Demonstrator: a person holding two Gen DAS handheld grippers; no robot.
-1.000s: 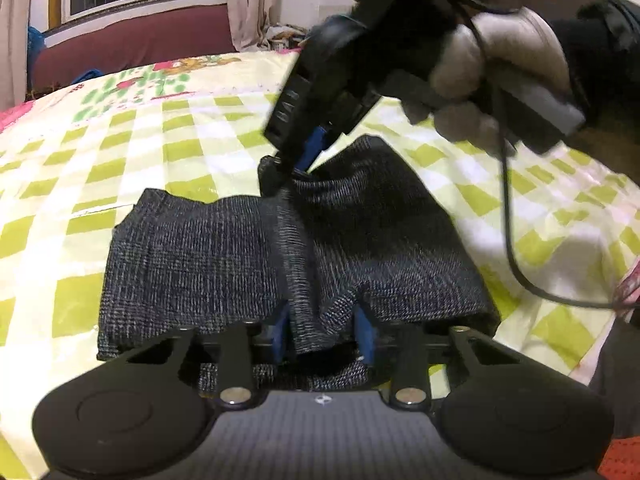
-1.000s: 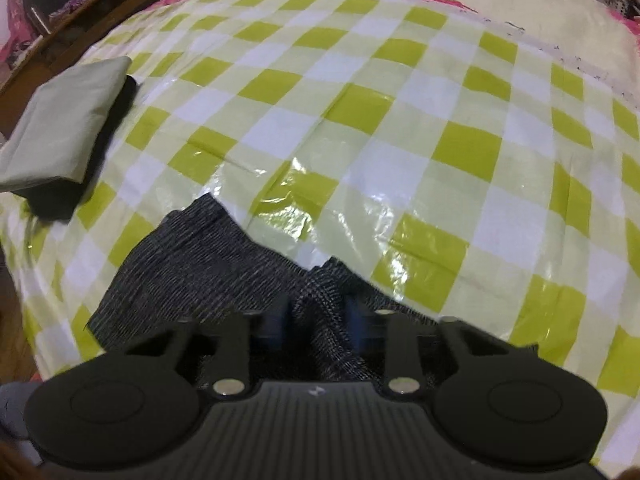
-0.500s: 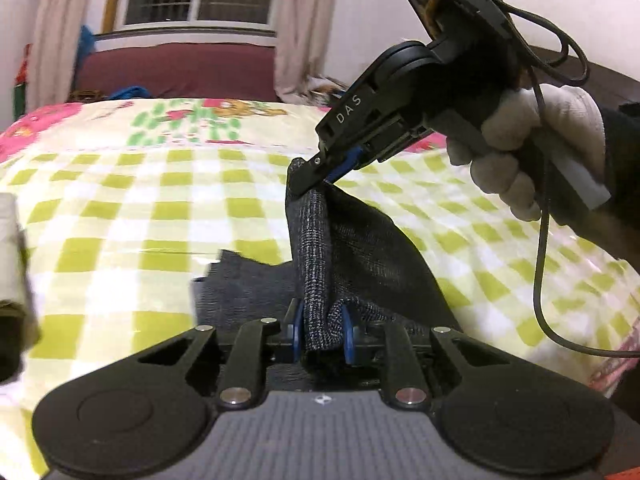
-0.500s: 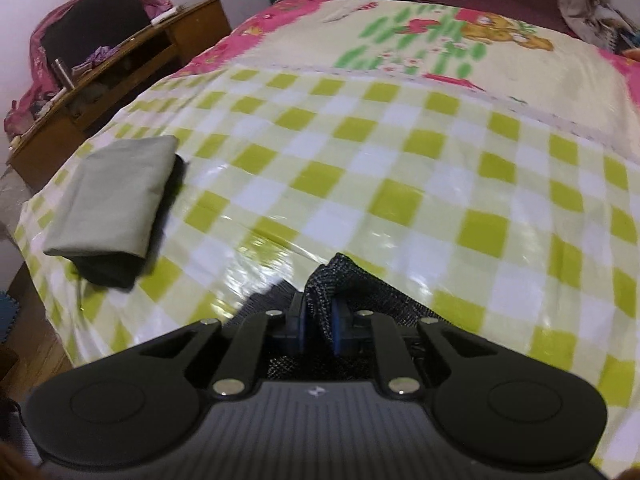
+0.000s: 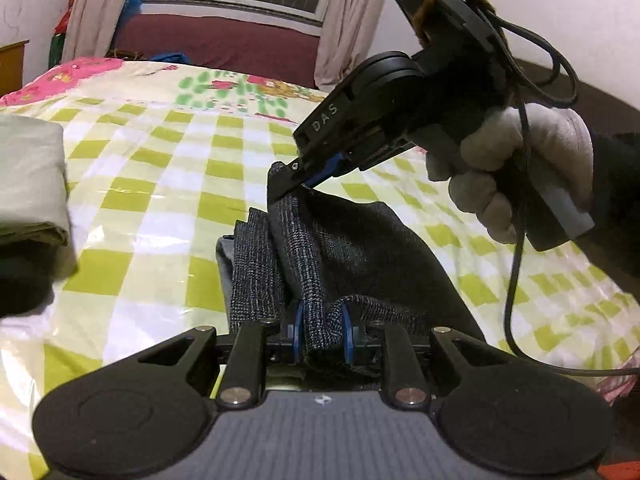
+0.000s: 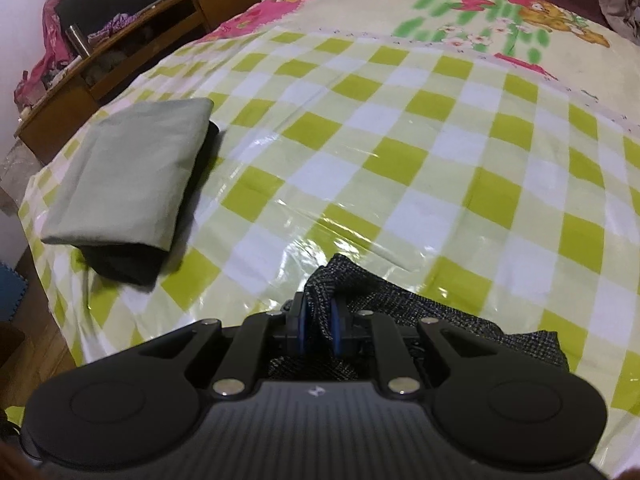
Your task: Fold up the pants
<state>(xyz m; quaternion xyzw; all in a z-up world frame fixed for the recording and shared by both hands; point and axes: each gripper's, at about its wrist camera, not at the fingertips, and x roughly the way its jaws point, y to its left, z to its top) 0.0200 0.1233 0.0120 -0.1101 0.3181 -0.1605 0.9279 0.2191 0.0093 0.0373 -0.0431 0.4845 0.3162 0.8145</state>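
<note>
The bed, under a glossy green-and-white checked cover (image 5: 168,184), is filling both views, and across its lower centre in the left wrist view the dark speckled pants (image 5: 360,248) are hanging as a raised sheet rather than lying flat. Their held edge is running as a long axis from the bottom centre of that frame up to its middle, stretched between 2 grips, while the rest of the cloth is draping down to the lower left and lower right onto the cover. A folded pale green cloth (image 6: 124,176) is sitting on a dark one at the left of the right wrist view, well apart from the pants and toward the side where the lifted edge appears to be heading. The right gripper (image 5: 298,178), carried by a gloved hand (image 5: 516,176) in the upper right, is pinching the far end of that edge with its jaws pressed together on the fabric; in its own view the same pinch (image 6: 320,326) is showing at bottom centre. The left gripper (image 5: 322,334), nearest the camera, is clamping the near end, a thick bunch of cloth between its blue pads (image 5: 298,330). Judging from this, the coming move is depending on both ends travelling together so the edge lands parallel over the lower layer.
</note>
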